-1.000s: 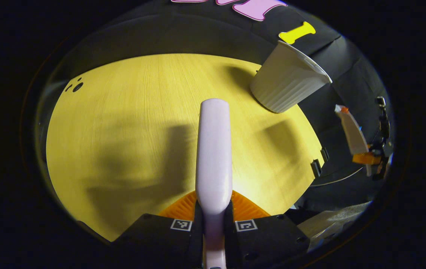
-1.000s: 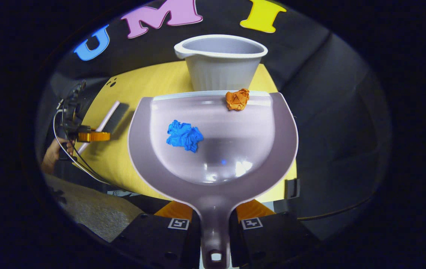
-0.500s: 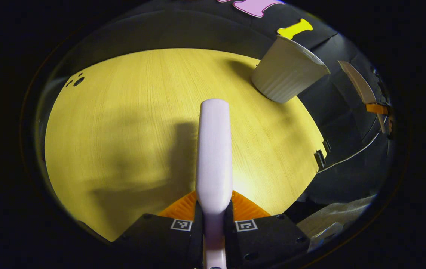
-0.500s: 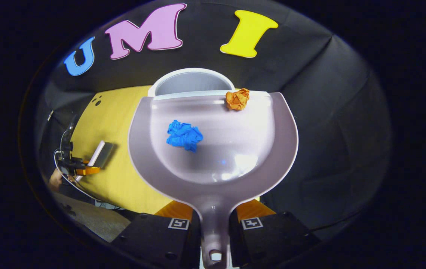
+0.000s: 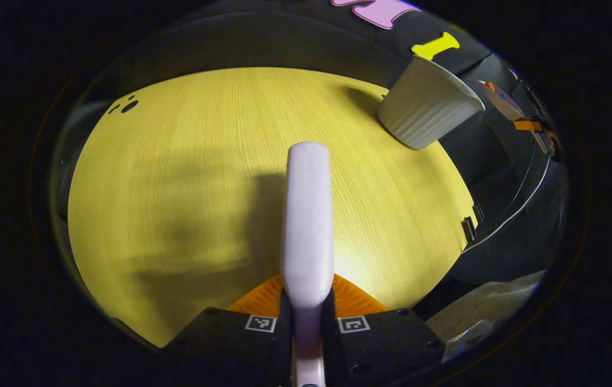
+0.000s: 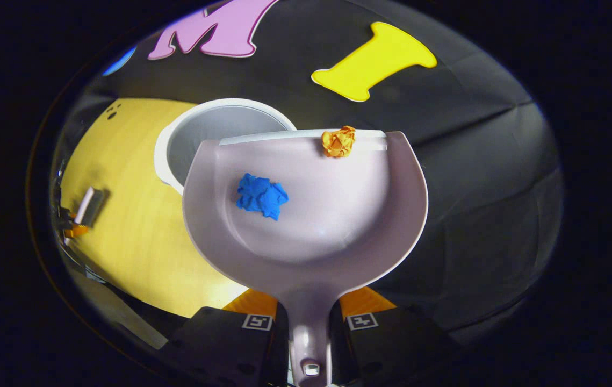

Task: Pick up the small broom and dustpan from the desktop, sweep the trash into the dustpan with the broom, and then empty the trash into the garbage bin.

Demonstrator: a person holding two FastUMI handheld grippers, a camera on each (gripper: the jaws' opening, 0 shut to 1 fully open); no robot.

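My left gripper is shut on the pale lilac handle of the small broom, held above the yellow table. My right gripper is shut on the handle of the lilac dustpan, raised well above the table. A crumpled blue paper wad lies in the pan and an orange wad sits at its front lip. The white ribbed garbage bin stands below and left of the lip, its mouth open upward. In the left gripper view the bin is far right with the dustpan beside its rim.
The table's right edge carries black clamps and a cable hangs past it. Small dark holes mark the far left corner. In the right gripper view the broom and left gripper are far left over the table.
The right gripper has lifted the dustpan higher and carried it toward the bin; the bin's mouth now shows from above. Both wads stayed in the pan. The left gripper barely moved.
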